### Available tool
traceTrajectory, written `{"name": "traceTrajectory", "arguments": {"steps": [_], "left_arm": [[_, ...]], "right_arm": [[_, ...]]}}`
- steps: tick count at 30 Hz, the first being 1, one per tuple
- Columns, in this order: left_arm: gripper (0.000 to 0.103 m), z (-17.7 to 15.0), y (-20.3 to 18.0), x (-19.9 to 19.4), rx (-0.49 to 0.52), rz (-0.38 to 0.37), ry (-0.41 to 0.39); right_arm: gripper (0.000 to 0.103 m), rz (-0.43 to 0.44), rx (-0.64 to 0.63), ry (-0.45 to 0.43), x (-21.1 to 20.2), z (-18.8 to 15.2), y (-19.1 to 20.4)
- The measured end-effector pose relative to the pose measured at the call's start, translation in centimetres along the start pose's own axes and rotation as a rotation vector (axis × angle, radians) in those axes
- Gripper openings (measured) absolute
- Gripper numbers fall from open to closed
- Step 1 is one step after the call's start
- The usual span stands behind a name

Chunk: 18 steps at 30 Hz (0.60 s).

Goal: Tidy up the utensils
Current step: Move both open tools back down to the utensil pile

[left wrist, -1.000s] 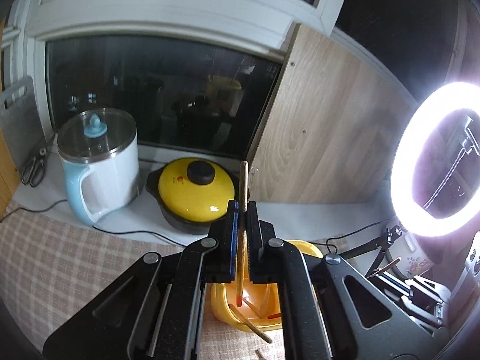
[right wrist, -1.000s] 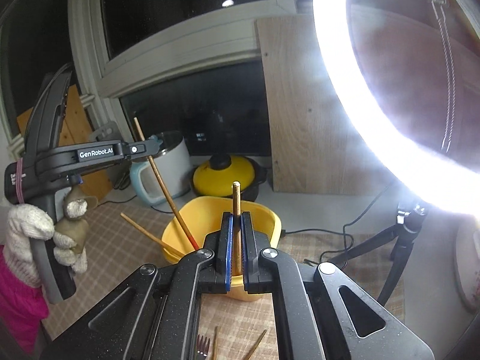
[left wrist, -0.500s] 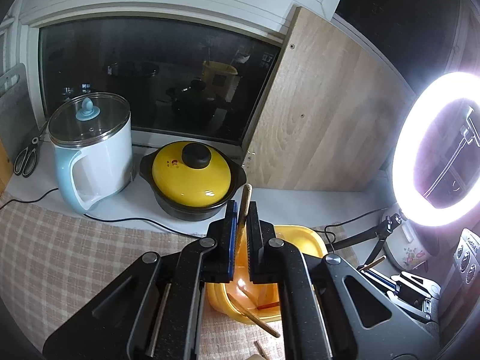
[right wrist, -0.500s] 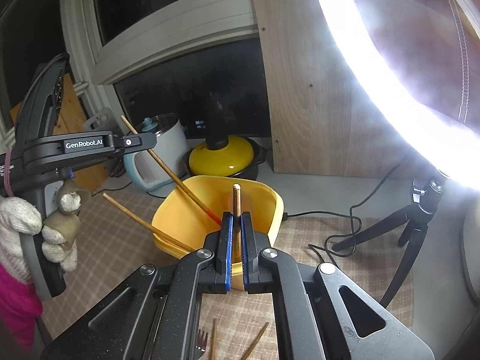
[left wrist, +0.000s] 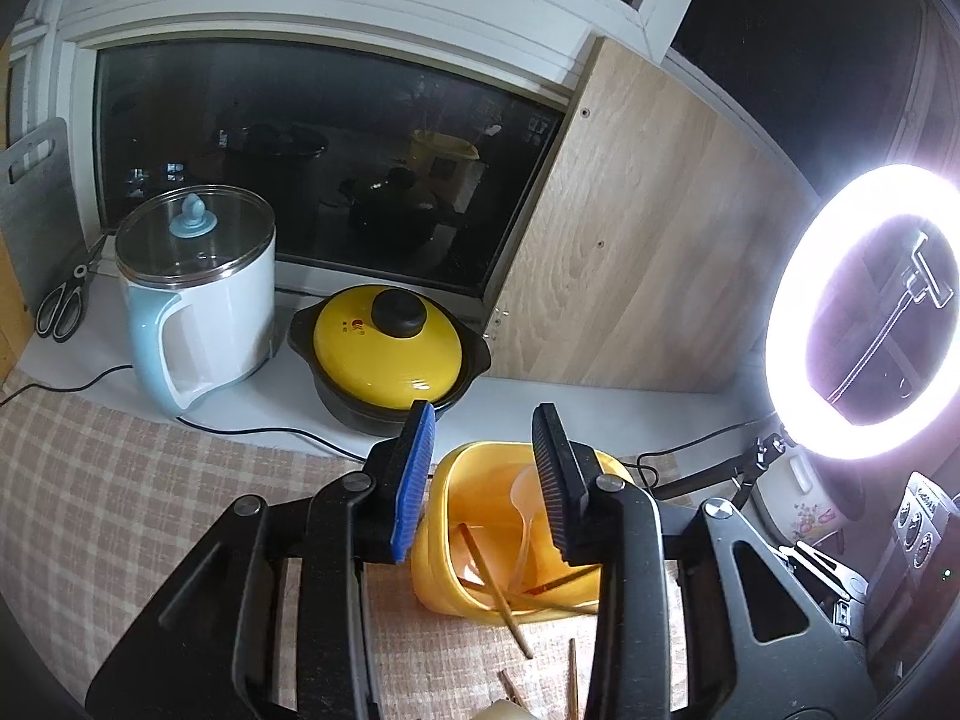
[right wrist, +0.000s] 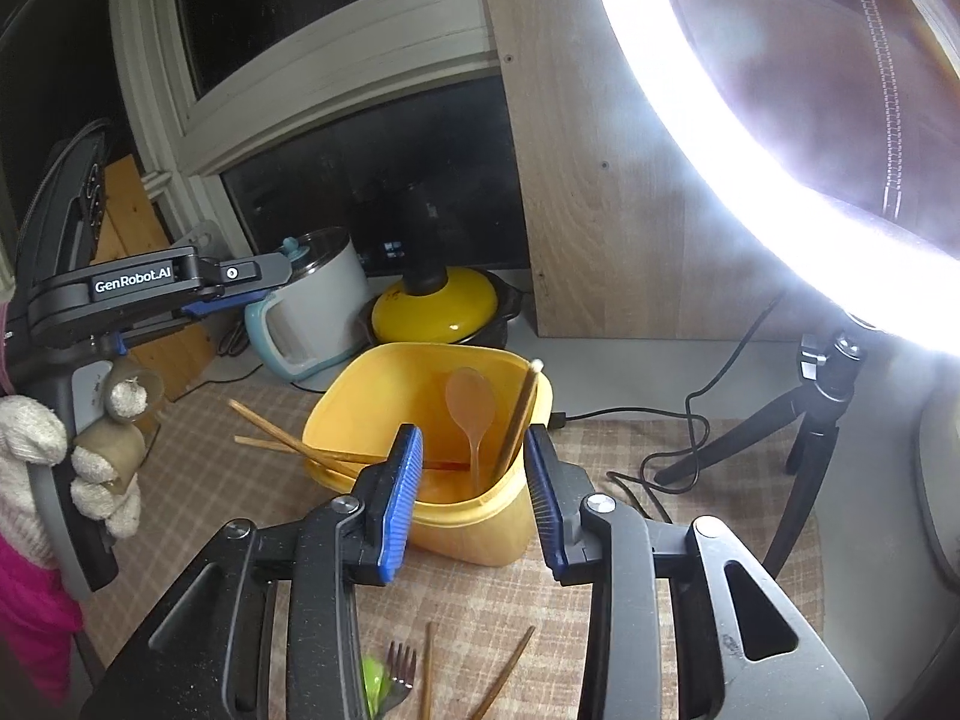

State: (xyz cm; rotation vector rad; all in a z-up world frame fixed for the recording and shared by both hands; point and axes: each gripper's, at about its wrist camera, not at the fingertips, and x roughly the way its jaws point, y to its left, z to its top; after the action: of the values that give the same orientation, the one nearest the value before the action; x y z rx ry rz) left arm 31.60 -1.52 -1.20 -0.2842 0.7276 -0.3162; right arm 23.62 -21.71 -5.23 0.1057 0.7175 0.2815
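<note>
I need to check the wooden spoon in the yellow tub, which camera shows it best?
The right wrist view: the wooden spoon stands bowl-up and unblocked inside the yellow tub. In the left wrist view a claw finger partly hides it.

"GenRobot.AI" on left claw (right wrist: 273, 288) body

Utensil tub at the middle of the cloth, cookware behind it, loose utensils in front.

The tub (right wrist: 420, 420) stands on the checked cloth (right wrist: 600, 600); in it a spoon (right wrist: 471, 414) and 1 chopstick (right wrist: 519, 414) lean upright, and 2 chopsticks (right wrist: 282, 441) rest over its left rim. Behind it sits the lidded pot (left wrist: 390, 354), with the kettle (left wrist: 198, 300) to the pot's left and scissors (left wrist: 60, 306) further left. A board (left wrist: 630, 240) leans behind on the right, the ring light (left wrist: 864, 312) right of it. In front lie a fork (right wrist: 399, 672) and 2 more chopsticks (right wrist: 504, 672).
</note>
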Motion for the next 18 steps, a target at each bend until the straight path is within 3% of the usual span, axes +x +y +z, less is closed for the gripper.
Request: {"name": "traceTrajectory", "arguments": {"steps": [9,18], "left_arm": [[0.034,-0.9,1.1,-3.3,-0.018,0.008,-0.037],[0.034,-3.8,2.1,-6.7,-0.012,0.029,-0.041]], "right_arm": [[0.035,0.001,0.03,-0.015,-2.0,-1.1,-0.4],[0.036,0.006,0.05,-0.004,-3.6,-2.8,-1.1]]}}
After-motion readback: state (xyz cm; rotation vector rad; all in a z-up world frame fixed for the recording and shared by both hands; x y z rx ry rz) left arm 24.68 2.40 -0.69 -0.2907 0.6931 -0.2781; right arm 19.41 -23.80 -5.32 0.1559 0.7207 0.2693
